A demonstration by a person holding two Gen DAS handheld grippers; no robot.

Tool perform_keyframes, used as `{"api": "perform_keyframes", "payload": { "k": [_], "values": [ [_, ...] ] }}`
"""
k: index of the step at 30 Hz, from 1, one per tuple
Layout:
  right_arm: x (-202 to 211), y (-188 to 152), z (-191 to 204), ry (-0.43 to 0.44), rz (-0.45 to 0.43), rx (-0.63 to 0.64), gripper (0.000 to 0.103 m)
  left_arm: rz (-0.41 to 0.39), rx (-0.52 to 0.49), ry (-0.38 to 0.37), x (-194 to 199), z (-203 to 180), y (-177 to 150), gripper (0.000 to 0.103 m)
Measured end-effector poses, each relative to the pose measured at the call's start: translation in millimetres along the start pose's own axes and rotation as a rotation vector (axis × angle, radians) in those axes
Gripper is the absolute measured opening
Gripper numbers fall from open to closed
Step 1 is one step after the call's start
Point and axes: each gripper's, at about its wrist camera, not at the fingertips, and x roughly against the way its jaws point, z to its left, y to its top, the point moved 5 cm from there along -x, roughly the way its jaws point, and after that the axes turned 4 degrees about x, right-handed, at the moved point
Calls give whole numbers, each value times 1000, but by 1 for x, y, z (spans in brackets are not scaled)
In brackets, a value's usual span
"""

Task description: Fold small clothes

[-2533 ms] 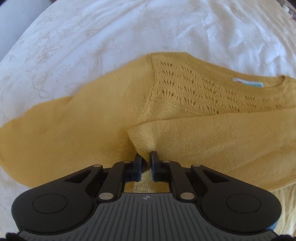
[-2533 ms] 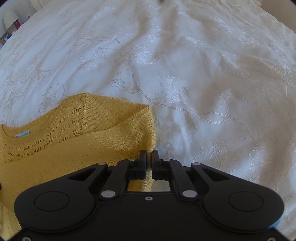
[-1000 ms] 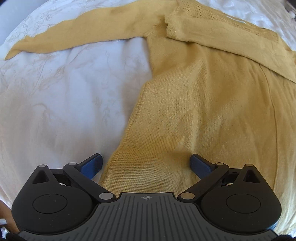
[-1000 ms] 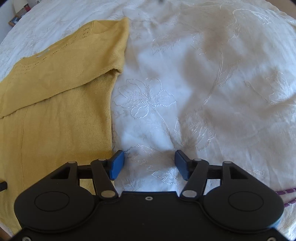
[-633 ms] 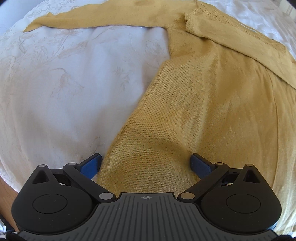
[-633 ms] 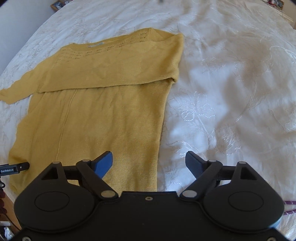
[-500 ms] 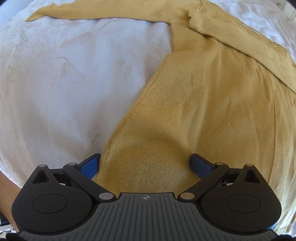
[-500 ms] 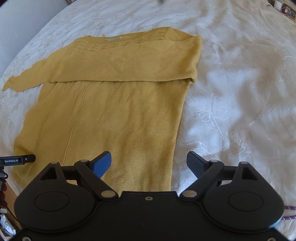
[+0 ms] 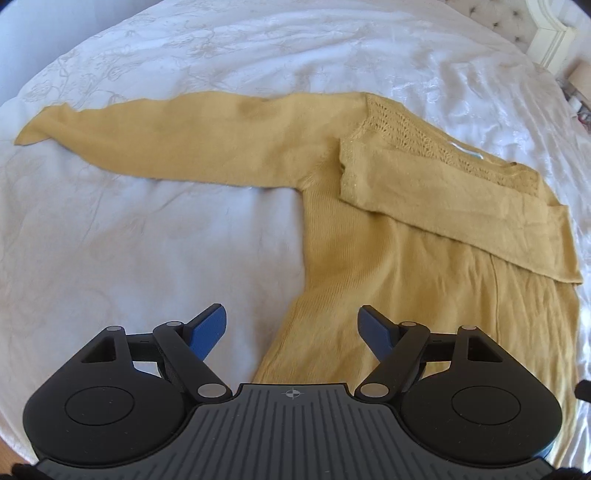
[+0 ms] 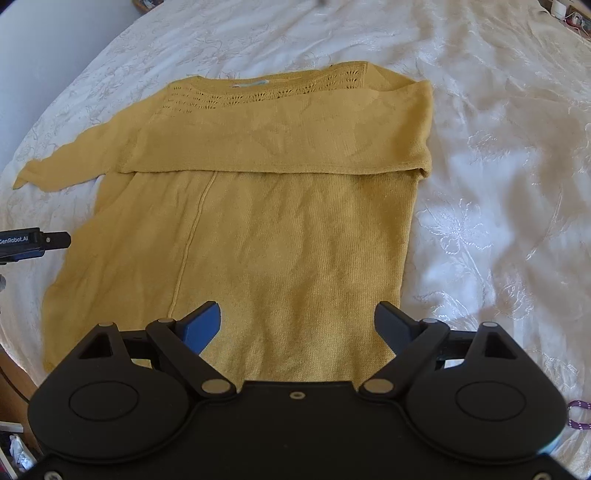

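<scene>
A mustard-yellow knit sweater lies flat on the white bedspread, also in the left wrist view. Its right sleeve is folded across the chest. Its left sleeve stretches out straight to the left. My left gripper is open and empty above the sweater's lower left edge. My right gripper is open and empty above the sweater's hem, right of centre. The left gripper's tip shows at the left edge of the right wrist view.
The embroidered white bedspread surrounds the sweater. The bed's wooden edge shows at lower left. A headboard and clutter sit at the far right. A purple cord lies at lower right.
Both grippers let go of the folded right sleeve, opened and pulled back towards the hem. In the last half second the left view swung to take in the outstretched left sleeve.
</scene>
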Motion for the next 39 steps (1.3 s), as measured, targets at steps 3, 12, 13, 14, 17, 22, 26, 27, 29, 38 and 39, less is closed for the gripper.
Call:
{"api": "perform_keyframes", "payload": {
  "k": [3,12,13,14,17,22,26,27,29,38,39],
  "values": [
    [1,5,7,-2,-17,-28,96,19,-8,-32,-20,-2,18,77],
    [-4,16,28,-31,-11,-86,96,72,-58,-36,-66,-11,53,72],
    [-5,17,30,-33,-8,-85,96,74,-64,-21,-69,-11,54,72],
    [-5,18,33,-35,-7,-85,96,78,-69,-2,-72,-11,55,72],
    [-8,21,38,-36,-4,-94,96,87,-82,1,-78,-13,57,52],
    [-12,28,47,-36,0,-105,96,-59,-159,129,-64,-12,76,10],
    [-15,35,55,-28,-2,-98,96,1,-148,205,-81,8,89,10],
    [-16,37,56,-27,-1,-95,96,-1,-133,195,-80,12,90,11],
    [-16,41,59,-27,-5,-89,96,3,-89,150,-73,21,91,12],
    [-27,47,72,-12,20,-47,96,96,-22,-75,-61,25,68,44],
    [-28,48,75,-9,24,-38,96,104,-12,-91,-63,24,67,44]
  ]
}}
